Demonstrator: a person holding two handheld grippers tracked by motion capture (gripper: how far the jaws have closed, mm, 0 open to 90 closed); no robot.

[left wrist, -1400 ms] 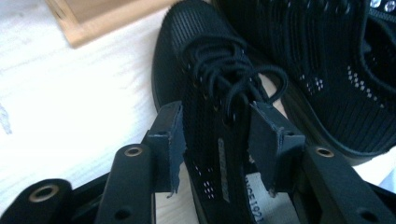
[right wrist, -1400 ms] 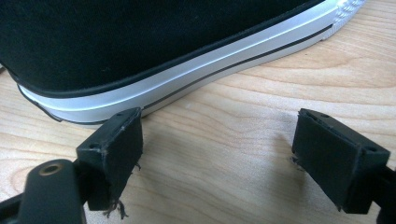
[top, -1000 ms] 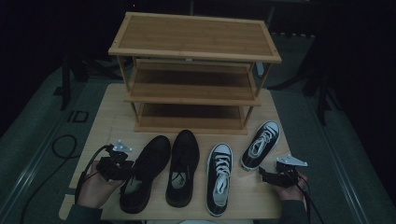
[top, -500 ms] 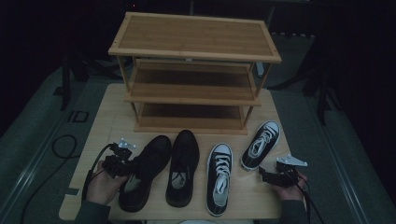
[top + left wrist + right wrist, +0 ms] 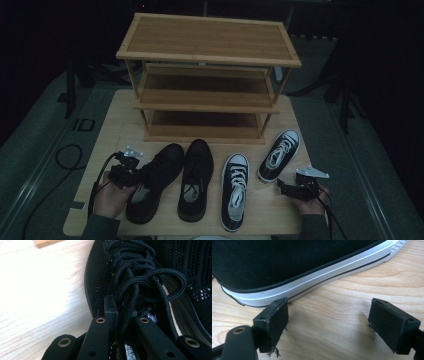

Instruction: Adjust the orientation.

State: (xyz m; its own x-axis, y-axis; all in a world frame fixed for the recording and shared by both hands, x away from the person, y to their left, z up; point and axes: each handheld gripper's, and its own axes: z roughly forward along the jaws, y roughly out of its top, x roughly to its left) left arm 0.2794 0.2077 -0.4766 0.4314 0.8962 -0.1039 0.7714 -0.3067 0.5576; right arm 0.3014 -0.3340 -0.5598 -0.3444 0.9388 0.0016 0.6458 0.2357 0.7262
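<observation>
Four shoes lie in a row on the wooden table (image 5: 112, 125). My left gripper (image 5: 136, 174) is at the leftmost black mesh shoe (image 5: 155, 180). In the left gripper view its jaws (image 5: 123, 311) stand close together with the shoe's black laces (image 5: 140, 282) between them. A second black shoe (image 5: 196, 175) lies beside it. My right gripper (image 5: 282, 186) rests low on the table, open, just short of the heel end of the far-right black-and-white sneaker (image 5: 280, 155). That sneaker's white sole (image 5: 317, 277) runs across ahead of the open jaws (image 5: 328, 320), which hold nothing.
A three-shelf bamboo shoe rack (image 5: 207, 60) stands at the back of the table, its shelves bare. Another black-and-white sneaker (image 5: 234, 192) lies between the black pair and the right sneaker. Cables trail off the table's left edge (image 5: 65, 160).
My left gripper has shifted slightly up and right onto the black shoe. The right gripper and the other shoes have stayed put.
</observation>
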